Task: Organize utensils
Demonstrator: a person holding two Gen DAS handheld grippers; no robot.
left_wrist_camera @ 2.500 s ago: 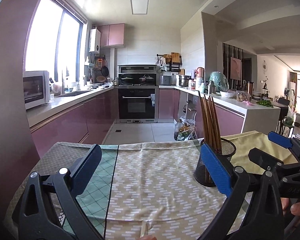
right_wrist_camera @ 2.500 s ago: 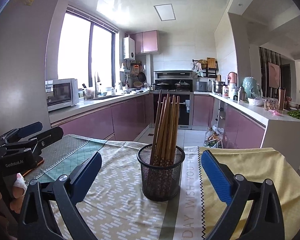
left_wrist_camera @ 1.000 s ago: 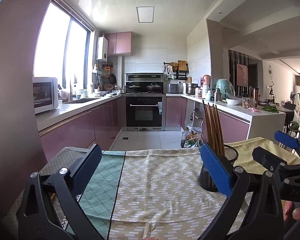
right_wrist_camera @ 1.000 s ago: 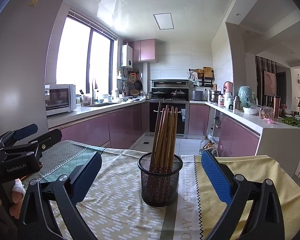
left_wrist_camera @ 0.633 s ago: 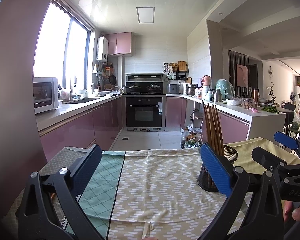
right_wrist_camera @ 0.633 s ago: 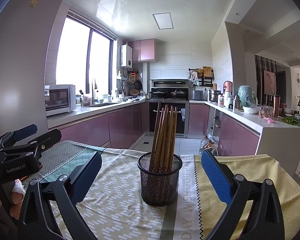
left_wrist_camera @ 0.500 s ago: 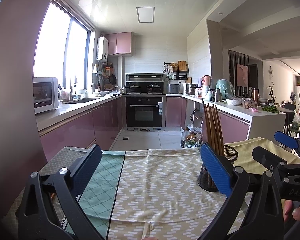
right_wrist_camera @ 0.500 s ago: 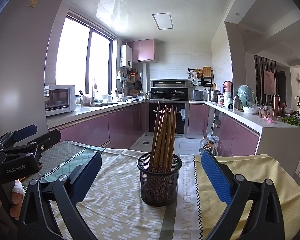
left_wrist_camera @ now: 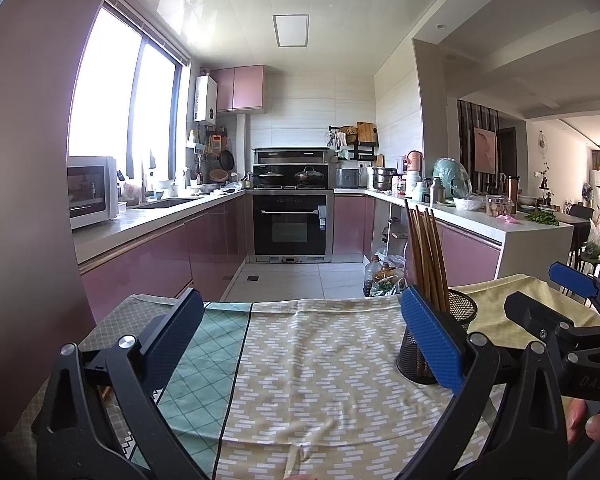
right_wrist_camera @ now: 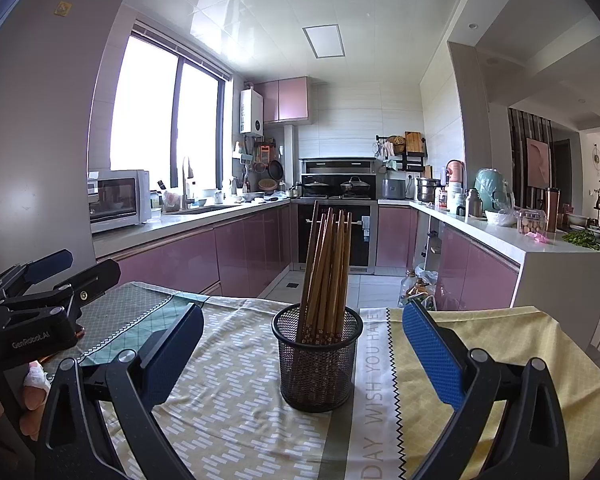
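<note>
Staying parted, both tongs [right_wrist_camera: 300, 344] flank unmoved chopsticks [right_wrist_camera: 325, 276].

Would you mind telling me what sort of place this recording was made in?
A home kitchen, most likely: a built-in oven under a stove with pots, a microwave beside a sink, and a cloth-covered table holding a chopstick holder.
</note>
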